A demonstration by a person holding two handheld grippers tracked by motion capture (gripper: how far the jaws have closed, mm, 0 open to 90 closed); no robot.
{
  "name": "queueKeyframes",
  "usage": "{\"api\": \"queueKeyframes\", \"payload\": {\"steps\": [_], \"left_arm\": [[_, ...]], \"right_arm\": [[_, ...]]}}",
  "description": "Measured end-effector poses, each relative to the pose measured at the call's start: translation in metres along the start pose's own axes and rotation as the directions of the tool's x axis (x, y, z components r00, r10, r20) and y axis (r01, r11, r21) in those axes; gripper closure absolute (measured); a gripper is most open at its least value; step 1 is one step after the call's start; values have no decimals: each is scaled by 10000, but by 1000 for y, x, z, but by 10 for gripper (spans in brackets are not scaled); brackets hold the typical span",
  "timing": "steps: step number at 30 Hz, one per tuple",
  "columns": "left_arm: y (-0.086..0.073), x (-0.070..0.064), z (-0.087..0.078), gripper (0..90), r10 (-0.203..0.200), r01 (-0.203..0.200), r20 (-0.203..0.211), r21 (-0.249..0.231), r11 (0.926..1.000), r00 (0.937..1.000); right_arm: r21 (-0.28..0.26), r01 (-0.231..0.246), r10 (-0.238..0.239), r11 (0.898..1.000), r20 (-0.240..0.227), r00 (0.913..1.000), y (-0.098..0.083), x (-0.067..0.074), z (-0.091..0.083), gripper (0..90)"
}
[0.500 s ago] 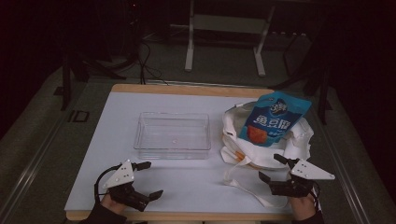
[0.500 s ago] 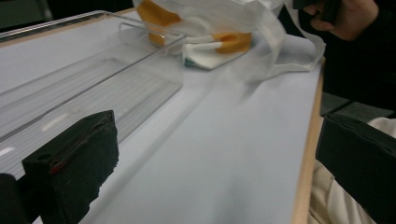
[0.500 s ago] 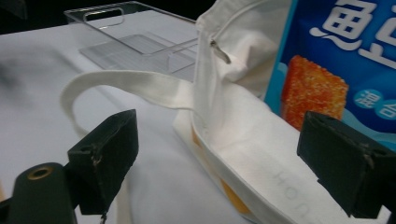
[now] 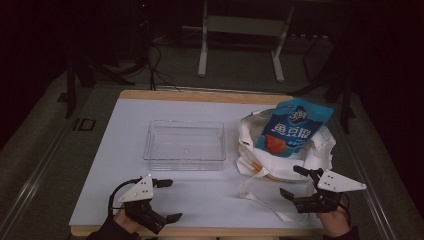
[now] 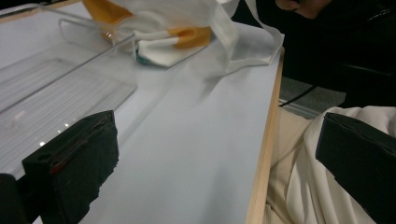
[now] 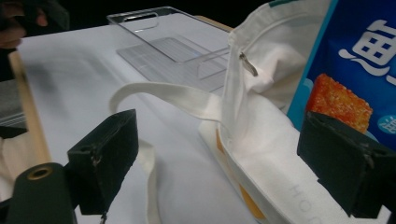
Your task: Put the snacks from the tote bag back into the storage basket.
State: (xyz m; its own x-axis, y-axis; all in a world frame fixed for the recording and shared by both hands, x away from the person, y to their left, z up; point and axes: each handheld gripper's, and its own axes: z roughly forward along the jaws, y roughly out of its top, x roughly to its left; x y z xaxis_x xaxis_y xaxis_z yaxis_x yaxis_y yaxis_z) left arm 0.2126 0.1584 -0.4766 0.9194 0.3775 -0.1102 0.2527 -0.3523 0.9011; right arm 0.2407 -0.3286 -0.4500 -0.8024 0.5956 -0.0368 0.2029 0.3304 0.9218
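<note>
My right tool [image 4: 299,184], jaws wide and empty, faces the white tote bag [image 4: 320,150] holding the blue snack packet [image 4: 295,125] at the table's [image 4: 125,130] right; grabbing the loose strap [image 4: 260,200] could topple the packet.

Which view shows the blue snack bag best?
High view: the whole blue snack bag shows, standing in the white tote bag right of the clear tray. The right gripper view crops it to a close-up of one edge. The left gripper view catches the tote, no clear bag.
</note>
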Motion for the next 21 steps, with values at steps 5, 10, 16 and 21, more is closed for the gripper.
{"api": "queueKeyframes", "payload": {"steps": [5,10,16,21], "left_arm": [[11,1,8,0,-48,43,563,91,9999,9984],[29,8,18,0,217,-215,811,-34,9998,9965],[53,13,32,0,578,-564,825,-181,9982,9949],[69,17,45,0,734,-706,971,-321,9970,9926]], "right_arm": [[-233,-60,53,9997,-279,9996,5,-3,-7,132],[-175,210,-215,9996,-270,9994,10,-5,-12,131],[-265,302,-312,9992,-379,9988,15,-10,-17,130],[-449,310,-324,9985,-317,9990,17,-15,-22,132]]}}
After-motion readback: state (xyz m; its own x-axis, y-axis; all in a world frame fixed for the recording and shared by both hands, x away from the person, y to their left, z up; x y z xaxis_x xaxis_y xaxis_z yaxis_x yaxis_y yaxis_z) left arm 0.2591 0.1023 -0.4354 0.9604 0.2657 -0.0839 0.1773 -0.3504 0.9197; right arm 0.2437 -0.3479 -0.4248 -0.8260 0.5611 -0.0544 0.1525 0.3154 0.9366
